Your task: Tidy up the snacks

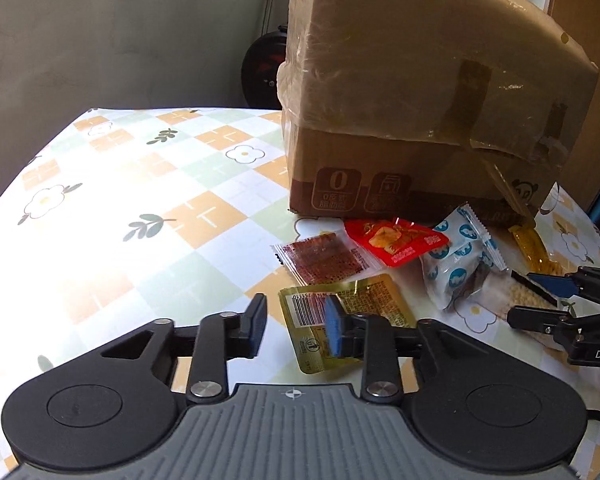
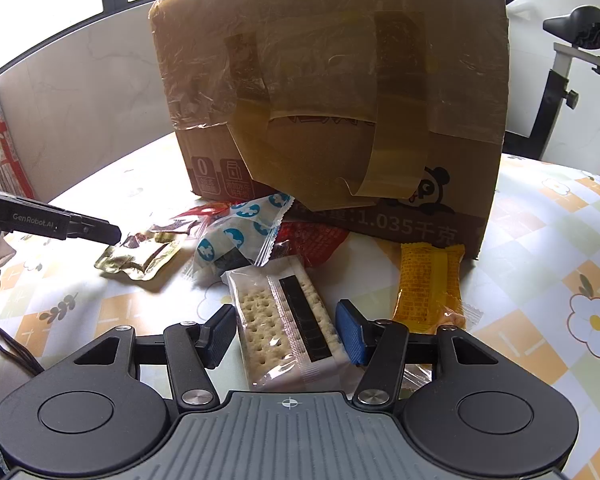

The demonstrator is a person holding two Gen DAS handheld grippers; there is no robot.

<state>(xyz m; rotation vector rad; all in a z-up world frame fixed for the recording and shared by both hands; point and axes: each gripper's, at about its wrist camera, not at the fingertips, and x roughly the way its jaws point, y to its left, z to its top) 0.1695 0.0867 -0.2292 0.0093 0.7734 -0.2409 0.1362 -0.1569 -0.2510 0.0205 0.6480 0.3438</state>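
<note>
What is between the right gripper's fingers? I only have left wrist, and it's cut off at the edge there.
Observer: A cracker pack, lying lengthwise between the right gripper's fingers. Both pads look to touch its sides.
Operator: Anything beyond it on the far side from me?
Observer: A yellow snack bar, apart from the pack, with its far end at the foot of the cardboard box.
Operator: Can you see my gripper from there?
Observer: Yes, side-on. The left gripper has its tip over the edge of the gold packet. I can't tell whether it touches.
</note>
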